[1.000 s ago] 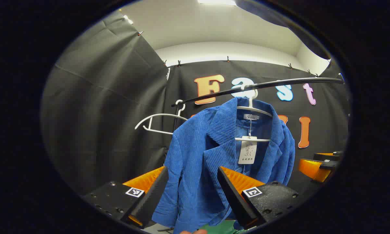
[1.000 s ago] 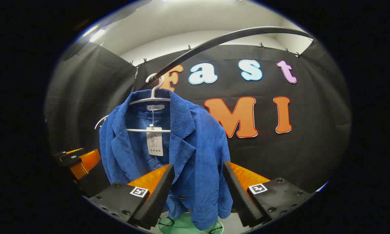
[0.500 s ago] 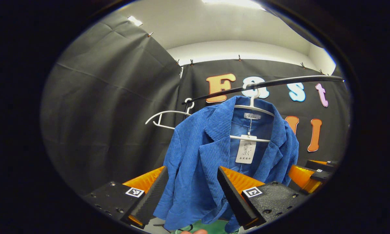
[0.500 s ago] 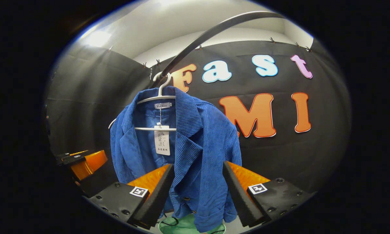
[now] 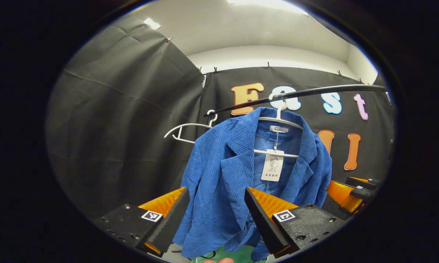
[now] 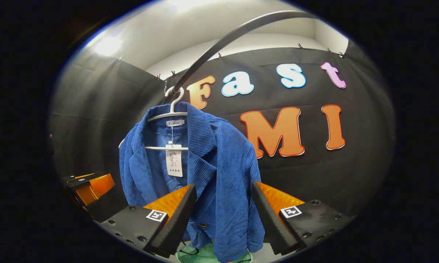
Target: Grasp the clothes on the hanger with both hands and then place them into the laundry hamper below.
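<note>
jacket: blue corduroy jacket (image 5: 226, 175) (image 6: 219, 171), hangs on a white hanger (image 5: 277, 118) (image 6: 168, 114), front open, collar up top, lower hem free above the hamper
tag: white paper tag (image 5: 272, 165) (image 6: 174, 160) dangles on a string from the neck label, lies in front of the hanger's crossbar
hanger: hook over a dark rail (image 5: 314, 92) (image 6: 223, 40); crossbar shows across the open front
spare hanger: second white hanger (image 5: 184, 129), bare, on the same rail, to the jacket's left in the left gripper view
hamper: green hamper (image 5: 234, 254) (image 6: 201, 255) below the jacket, just a strip of rim and inside in sight at the bottom edge of both views
left claw: left claw (image 5: 215, 215) open, fingers spread wide, jacket's side panel seen between them; contact with the cloth cannot be told
right claw: right claw (image 6: 223, 215) open, fingers spread, jacket's buttoned front edge seen between them; contact cannot be told
other claw seen: right claw (image 5: 351, 190) at the far right of the left gripper view, beside the jacket's far edge; left claw (image 6: 89, 184) at the far left of the right gripper view, beside the jacket's sleeve
hand: fingertip (image 5: 221, 260) at the bottom edge of the left gripper view
wall: black cloth wall (image 5: 124, 120) (image 6: 351, 171) behind the rail, clipped along its top
</note>
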### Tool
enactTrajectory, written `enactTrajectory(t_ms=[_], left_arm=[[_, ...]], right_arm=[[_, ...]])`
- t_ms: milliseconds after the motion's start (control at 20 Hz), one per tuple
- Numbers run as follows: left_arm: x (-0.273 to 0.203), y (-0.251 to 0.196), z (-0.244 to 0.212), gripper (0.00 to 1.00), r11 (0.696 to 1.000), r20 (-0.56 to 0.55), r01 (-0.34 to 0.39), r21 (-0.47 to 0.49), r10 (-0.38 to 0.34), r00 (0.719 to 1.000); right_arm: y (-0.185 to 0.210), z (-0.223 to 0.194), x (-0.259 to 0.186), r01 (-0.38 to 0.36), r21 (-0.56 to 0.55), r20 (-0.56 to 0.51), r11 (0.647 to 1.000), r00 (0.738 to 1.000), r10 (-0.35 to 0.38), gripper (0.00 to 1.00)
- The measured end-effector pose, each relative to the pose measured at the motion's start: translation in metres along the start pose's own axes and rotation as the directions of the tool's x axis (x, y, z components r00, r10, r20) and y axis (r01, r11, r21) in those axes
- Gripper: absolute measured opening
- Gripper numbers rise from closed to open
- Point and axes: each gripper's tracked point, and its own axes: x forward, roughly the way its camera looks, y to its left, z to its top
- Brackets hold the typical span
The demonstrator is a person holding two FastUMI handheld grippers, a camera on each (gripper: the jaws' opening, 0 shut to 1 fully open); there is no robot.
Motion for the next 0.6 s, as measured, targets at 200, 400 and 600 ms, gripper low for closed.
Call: enactTrajectory(t_ms=[200,400,600], left_arm=[[0.004,0.009,0.002,0.95,1.0,0.004,0.006,-0.006,-0.006,1.0],[0.004,0.02,0.006,0.92,1.0,0.008,0.013,-0.001,-0.013,1.0],[0.004,0.033,0.013,0.95,1.0,0.023,0.012,0.02,-0.013,1.0]], right_arm=[[0.027,-0.009,0.003,-0.03,0.021,-0.017,0.999,0.999,0.03,0.97],[0.056,-0.024,0.029,-0.054,0.021,-0.045,0.998,0.997,0.055,0.97],[0.069,-0.044,0.061,-0.02,0.031,-0.067,0.999,0.997,0.022,0.97]])
